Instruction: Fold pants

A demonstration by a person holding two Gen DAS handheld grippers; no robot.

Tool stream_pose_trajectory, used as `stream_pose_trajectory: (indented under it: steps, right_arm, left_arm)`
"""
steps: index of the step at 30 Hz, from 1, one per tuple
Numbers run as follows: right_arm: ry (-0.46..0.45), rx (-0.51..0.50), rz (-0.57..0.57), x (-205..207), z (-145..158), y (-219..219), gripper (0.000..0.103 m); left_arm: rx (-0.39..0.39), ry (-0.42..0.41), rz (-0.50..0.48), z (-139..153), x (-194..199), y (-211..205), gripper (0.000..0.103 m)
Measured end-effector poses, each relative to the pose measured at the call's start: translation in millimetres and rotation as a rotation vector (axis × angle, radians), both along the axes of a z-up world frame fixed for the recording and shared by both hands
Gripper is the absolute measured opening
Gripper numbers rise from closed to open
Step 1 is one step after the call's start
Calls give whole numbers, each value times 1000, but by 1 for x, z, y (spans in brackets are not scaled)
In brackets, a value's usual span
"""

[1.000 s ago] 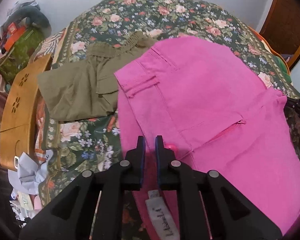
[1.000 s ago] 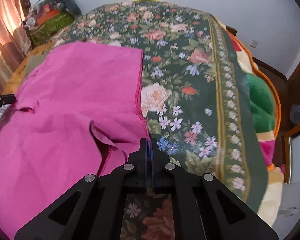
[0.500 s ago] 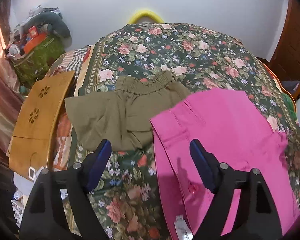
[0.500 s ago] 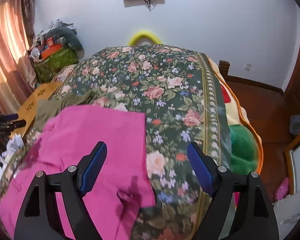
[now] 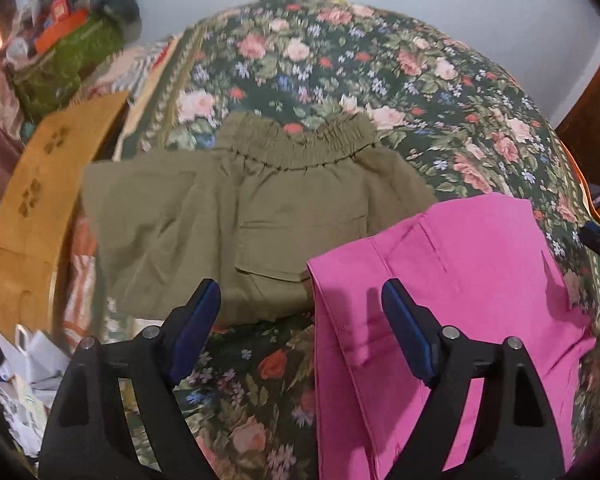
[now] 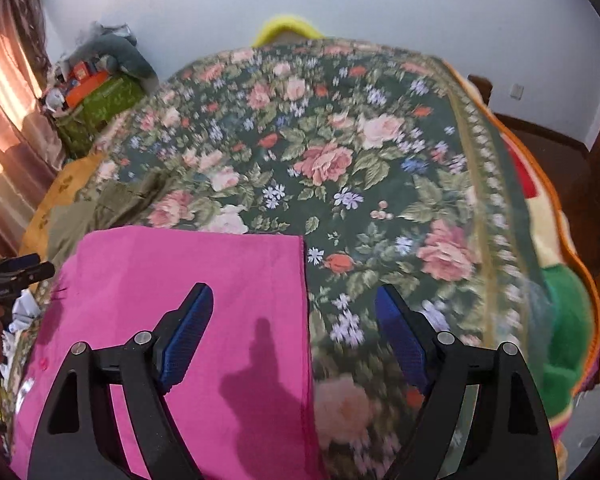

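Pink pants [image 5: 452,304] lie folded flat on the floral bedspread [image 5: 340,64]; they also show in the right wrist view [image 6: 188,280]. Olive-green pants [image 5: 260,216] with an elastic waistband lie folded beside them on the left, their edge under the pink corner. My left gripper [image 5: 300,320] is open and empty, above the gap between the two garments. My right gripper [image 6: 292,320] is open and empty, above the right edge of the pink pants. The other gripper's tip shows at each view's edge [image 5: 598,240] [image 6: 16,268].
A wooden folding table [image 5: 36,208] stands left of the bed. Crumpled white paper [image 5: 28,360] lies on the floor below it. A green bag with clutter [image 5: 64,56] sits at the back left. A green and orange blanket [image 6: 560,300] hangs off the bed's right side.
Both grippers opened, let go of the pink pants and lifted back. The left view has swung left and now centres on the olive pants.
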State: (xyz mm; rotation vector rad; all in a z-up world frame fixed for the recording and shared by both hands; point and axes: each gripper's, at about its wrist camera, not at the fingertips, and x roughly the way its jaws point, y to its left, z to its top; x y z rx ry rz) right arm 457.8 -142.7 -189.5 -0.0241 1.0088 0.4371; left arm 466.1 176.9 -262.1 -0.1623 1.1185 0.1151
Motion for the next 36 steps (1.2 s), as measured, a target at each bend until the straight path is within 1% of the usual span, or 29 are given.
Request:
stream_pose_trajectory:
  steps: [2, 3, 4, 5, 9, 11, 13, 14, 15, 16, 17, 18, 19, 20, 21, 22, 23, 24, 25, 27, 28, 31, 32, 34, 36]
  right_arm:
    - [27, -26, 16, 12, -13, 9, 80]
    - [39, -38, 22, 17, -19, 14, 80]
    - [51, -51, 29, 23, -26, 18, 79]
    - [59, -57, 35, 26, -30, 21, 78]
    - [100, -67, 45, 38, -47, 28, 78]
    - [100, -47, 47, 41, -50, 28, 78]
    - [105, -26, 53, 44, -51, 28, 75]
    - [110, -13, 55, 45, -52, 28, 71]
    - [112, -4, 58, 45, -52, 29, 62]
    - [114, 9, 65, 45, -53, 30, 58]
    - [118, 24, 74, 44, -53, 33, 47]
    - [122, 39, 80, 44, -53, 35, 37]
    - [128, 58, 90, 42, -53, 37, 32]
    - [125, 70, 98, 41, -52, 39, 20]
    - [116, 76, 108, 39, -51, 42, 9]
    - [93, 53, 116, 36, -49, 46, 7]
    - [56, 11, 129, 31, -46, 51, 6]
    - [23, -20, 148, 26, -43, 56, 5]
    - [-4, -38, 152, 23, -38, 57, 4]
    - [-43, -36, 143, 19, -26, 54, 4]
    - [-57, -35, 132, 20, -21, 52, 3]
    - [-113, -27, 97, 20, 8, 40, 3]
    - [-137, -23, 79, 20, 21, 35, 3]
    - [-166, -6, 59, 20, 40, 30, 3]
    - [-210, 17, 35, 18, 66, 24, 3]
  left_arm:
    - [-62, 14, 12, -8, 4, 2, 83]
    - [-120, 21, 21, -13, 5, 3, 83]
    - [-156, 29, 31, -18, 6, 3, 83]
    - [-170, 35, 33, -22, 8, 2, 83]
    - [-149, 36, -21, -29, 12, -12, 83]
    - [-135, 33, -48, -31, 14, -18, 83]
    - [-118, 27, -66, -32, 16, -23, 82]
    - [-126, 25, -74, -32, 16, -24, 78]
    - [-137, 24, -81, -32, 16, -23, 70]
    - [-163, 25, -90, -32, 17, -23, 67]
    - [-173, 25, -91, -32, 17, -23, 64]
    - [-170, 22, -89, -31, 17, -23, 59]
    - [-164, 15, -95, -29, 16, -25, 55]
    - [-157, 7, -107, -27, 15, -28, 43]
    - [-132, -3, -122, -23, 13, -33, 35]
    - [-93, -14, -132, -20, 11, -37, 30]
    - [-42, -30, -145, -15, 8, -43, 24]
    - [-10, -42, -154, -11, 6, -47, 17]
    - [22, -54, -163, -7, 3, -50, 17]
    - [57, -74, -173, 2, -1, -52, 15]
    - [59, -84, -173, 8, -2, -51, 14]
    - [45, -123, -169, 29, -5, -47, 13]
    - [39, -133, -169, 35, -5, -47, 13]
    - [37, -174, -169, 54, -7, -51, 13]
    - [43, -210, -175, 72, -8, -56, 13]
